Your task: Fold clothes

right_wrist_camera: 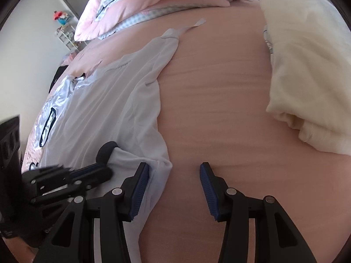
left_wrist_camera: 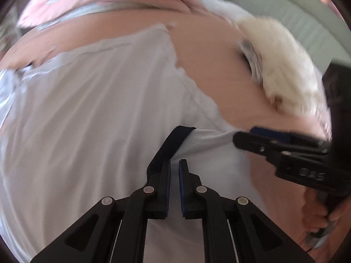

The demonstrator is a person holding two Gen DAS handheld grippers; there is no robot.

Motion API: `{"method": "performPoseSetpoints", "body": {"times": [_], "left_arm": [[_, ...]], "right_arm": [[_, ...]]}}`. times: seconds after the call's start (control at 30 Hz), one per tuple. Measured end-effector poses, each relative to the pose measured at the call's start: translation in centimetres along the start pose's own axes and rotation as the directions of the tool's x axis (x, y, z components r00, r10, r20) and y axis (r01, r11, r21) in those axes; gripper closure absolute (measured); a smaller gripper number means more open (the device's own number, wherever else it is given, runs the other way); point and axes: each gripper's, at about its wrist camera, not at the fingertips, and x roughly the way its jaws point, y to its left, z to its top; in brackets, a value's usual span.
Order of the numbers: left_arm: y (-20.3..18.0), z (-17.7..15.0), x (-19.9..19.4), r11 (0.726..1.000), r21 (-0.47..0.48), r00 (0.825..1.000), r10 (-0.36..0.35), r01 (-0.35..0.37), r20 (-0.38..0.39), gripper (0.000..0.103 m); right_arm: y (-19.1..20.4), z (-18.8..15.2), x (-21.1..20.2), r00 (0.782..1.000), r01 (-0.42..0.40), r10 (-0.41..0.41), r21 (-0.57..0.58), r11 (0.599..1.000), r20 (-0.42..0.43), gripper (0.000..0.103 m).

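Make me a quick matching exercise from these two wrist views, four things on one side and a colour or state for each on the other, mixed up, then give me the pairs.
Things:
1. left gripper
2. right gripper
3. fluffy blanket
4. bed sheet

Colour or state:
A. cream, bunched at the bed's right side
B. jaws wide apart, one pad on the shirt's edge
C. pink, spread flat
D. jaws nearly together over the pale blue shirt, by its dark trim

Pairs: 1-D, 2-B, 3-A, 4-C
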Motion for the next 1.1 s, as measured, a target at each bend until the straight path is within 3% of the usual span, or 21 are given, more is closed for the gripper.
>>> {"method": "performPoseSetpoints", "body": {"times": [0.1, 0.2, 0.37, 0.5, 0.6, 0.77, 0.93, 1.03, 1.1], "left_arm": [[-2.3, -1.9, -2.1, 0.991, 0.112, 0.997, -0.079, 0.078, 0.011, 0.097], [-3.8, -4.0, -1.7, 0.978, 0.195, 0.997, -0.068, 0.076, -0.044, 0.097], [-2.5, -5.3, -1.6, 0.99, 0.098, 0.995, -0.093, 0.097, -0.046, 0.097], [-2.1, -5.5, -1.5, 0.99, 0.08, 0.991, -0.114, 0.119, -0.064, 0.096], [-2.1, -6.1, -1.5, 0.988, 0.096, 0.992, -0.114, 0.12, -0.06, 0.096], [-2.3, -6.8, -1.6, 0.986, 0.107, 0.991, -0.12, 0.125, -0.054, 0.096], [-2.9, -6.9, -2.9, 0.987, 0.12, 0.994, -0.109, 0.109, -0.005, 0.096], [-2.9, -7.1, -2.8, 0.987, 0.124, 0.995, -0.102, 0.103, -0.018, 0.096], [-2.7, -7.4, -1.8, 0.99, 0.118, 0.996, -0.072, 0.078, -0.058, 0.096]], "right_arm": [[-0.7, -0.6, -1.3, 1.0, 0.012, -0.012, 0.01, 1.0, 0.014, 0.055], [-0.1, -2.8, -2.9, 1.0, -0.022, 0.022, -0.004, 1.0, 0.01, 0.055], [3.2, -7.0, -4.3, 0.998, -0.041, 0.034, -0.123, 0.992, -0.055, 0.055], [4.9, -10.0, -3.3, 0.993, 0.034, -0.062, -0.247, 0.968, -0.103, 0.055], [5.6, -11.6, -3.8, 0.988, 0.098, -0.133, -0.338, 0.936, -0.081, 0.053], [4.1, -13.5, -5.4, 0.983, 0.118, -0.155, -0.31, 0.943, -0.098, 0.05], [3.2, -12.9, -6.8, 0.994, 0.082, -0.097, -0.243, 0.966, -0.049, 0.05], [3.4, -12.2, -6.3, 0.996, 0.08, -0.086, -0.23, 0.97, -0.019, 0.049], [3.9, -11.8, -5.0, 0.993, 0.086, -0.102, -0.235, 0.968, -0.057, 0.049]]}}
